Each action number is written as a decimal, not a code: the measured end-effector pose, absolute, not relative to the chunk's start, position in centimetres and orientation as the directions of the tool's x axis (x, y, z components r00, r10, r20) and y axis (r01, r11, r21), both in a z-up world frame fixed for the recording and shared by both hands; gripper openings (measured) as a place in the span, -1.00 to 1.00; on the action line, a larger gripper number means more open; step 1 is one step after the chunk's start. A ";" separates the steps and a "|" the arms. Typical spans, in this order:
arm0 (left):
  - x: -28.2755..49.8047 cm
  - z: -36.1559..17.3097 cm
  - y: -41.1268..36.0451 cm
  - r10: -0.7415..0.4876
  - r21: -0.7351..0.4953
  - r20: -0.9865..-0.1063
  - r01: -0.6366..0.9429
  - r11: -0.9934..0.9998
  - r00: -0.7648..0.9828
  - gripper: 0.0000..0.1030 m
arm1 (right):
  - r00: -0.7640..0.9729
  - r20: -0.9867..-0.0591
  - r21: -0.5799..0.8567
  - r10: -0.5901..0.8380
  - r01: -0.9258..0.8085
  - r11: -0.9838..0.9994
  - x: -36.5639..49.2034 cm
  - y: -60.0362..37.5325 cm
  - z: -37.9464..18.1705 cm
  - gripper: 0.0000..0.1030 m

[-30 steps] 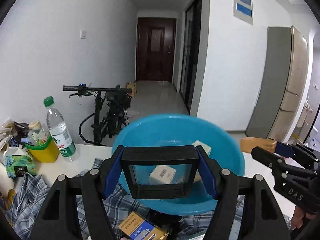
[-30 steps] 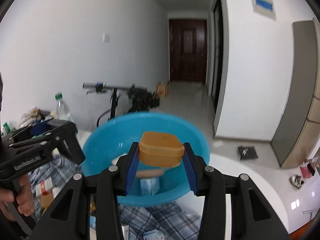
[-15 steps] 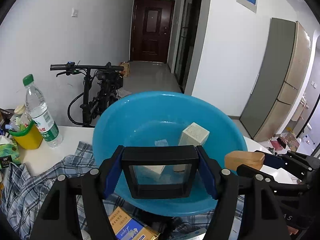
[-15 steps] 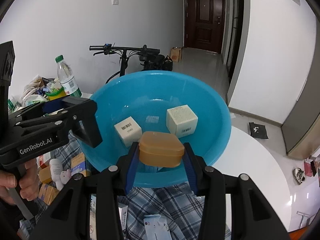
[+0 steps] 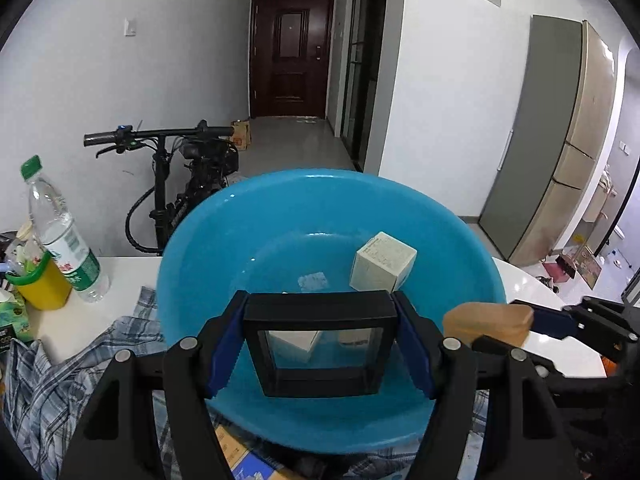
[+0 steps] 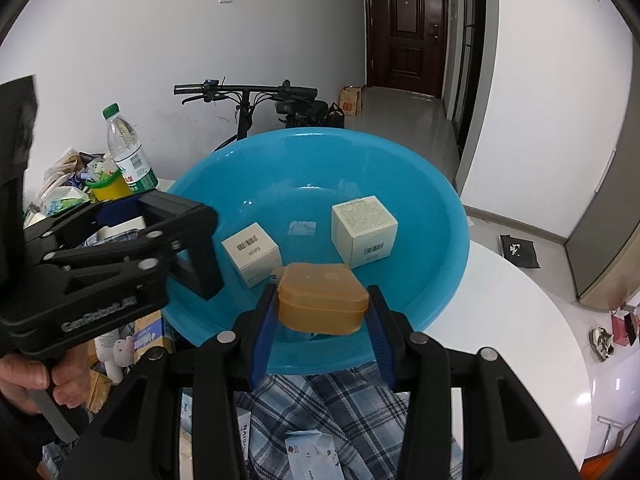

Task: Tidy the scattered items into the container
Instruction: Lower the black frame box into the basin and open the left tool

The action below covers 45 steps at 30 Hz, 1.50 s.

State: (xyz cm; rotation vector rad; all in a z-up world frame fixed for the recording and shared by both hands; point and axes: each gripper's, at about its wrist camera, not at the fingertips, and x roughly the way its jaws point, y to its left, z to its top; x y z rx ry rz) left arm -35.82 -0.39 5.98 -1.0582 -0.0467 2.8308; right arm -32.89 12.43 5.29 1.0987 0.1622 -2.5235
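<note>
A blue plastic basin (image 5: 280, 224) (image 6: 420, 184) stands on the white table. Two pale boxes lie in it: a larger one (image 5: 382, 268) (image 6: 364, 234) and a smaller white one (image 6: 252, 250). My left gripper (image 5: 320, 344) is shut on a black square frame with a clear window (image 5: 320, 346), held over the basin's near edge; it also shows in the right wrist view (image 6: 192, 248). My right gripper (image 6: 322, 320) is shut on an orange lidded box (image 6: 322, 304), held above the basin's near rim; the box shows in the left wrist view (image 5: 488, 320).
A plaid cloth (image 6: 352, 404) (image 5: 44, 384) lies under and in front of the basin with several small packets and cartons (image 6: 308, 454) on it. A water bottle (image 5: 64, 236) and a yellow cup (image 5: 38, 288) stand at the left. A bicycle (image 5: 180, 184) leans behind the table.
Both grippers have moved forward and tipped down towards the basin with their objects still held. The basin now looks larger and its inside shows more fully.
</note>
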 end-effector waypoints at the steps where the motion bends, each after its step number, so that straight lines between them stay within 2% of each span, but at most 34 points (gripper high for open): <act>1: -36.2 5.6 -0.3 0.115 -0.062 -0.658 -0.099 -0.993 -0.744 0.39 | -0.622 -0.725 0.044 -0.297 0.388 -0.921 -32.8 12.5 5.3 -0.19; 13: -39.7 1.8 -0.2 0.081 -0.044 -0.753 -0.072 -0.996 -0.653 0.39 | -0.620 -0.728 0.056 -0.294 0.374 -0.926 -33.6 13.1 4.9 -0.19; 18: -39.6 1.3 0.2 0.100 -0.056 -0.758 -0.089 -0.994 -0.644 0.43 | -0.615 -0.731 0.056 -0.295 0.377 -0.924 -33.7 13.1 4.7 -0.19; 20: -39.6 1.3 0.1 0.093 -0.053 -0.758 -0.081 -0.995 -0.645 0.65 | -0.617 -0.731 0.052 -0.291 0.376 -0.925 -33.8 13.0 4.7 -0.19; 21: -39.7 1.3 0.1 0.088 -0.051 -0.756 -0.076 -0.996 -0.649 0.68 | -0.618 -0.730 0.051 -0.290 0.374 -0.926 -33.8 13.1 4.7 -0.19; 33: -38.3 3.1 -2.5 0.001 0.009 -0.724 -0.012 -1.000 -0.689 0.69 | -0.608 -0.733 0.065 -0.305 0.384 -0.921 -35.2 11.7 3.8 -0.19; 45: -37.3 3.7 -4.3 0.047 -0.054 -0.722 -0.012 -0.998 -0.690 0.69 | -0.582 -0.749 0.063 -0.317 0.413 -0.908 -36.0 8.6 2.2 -0.19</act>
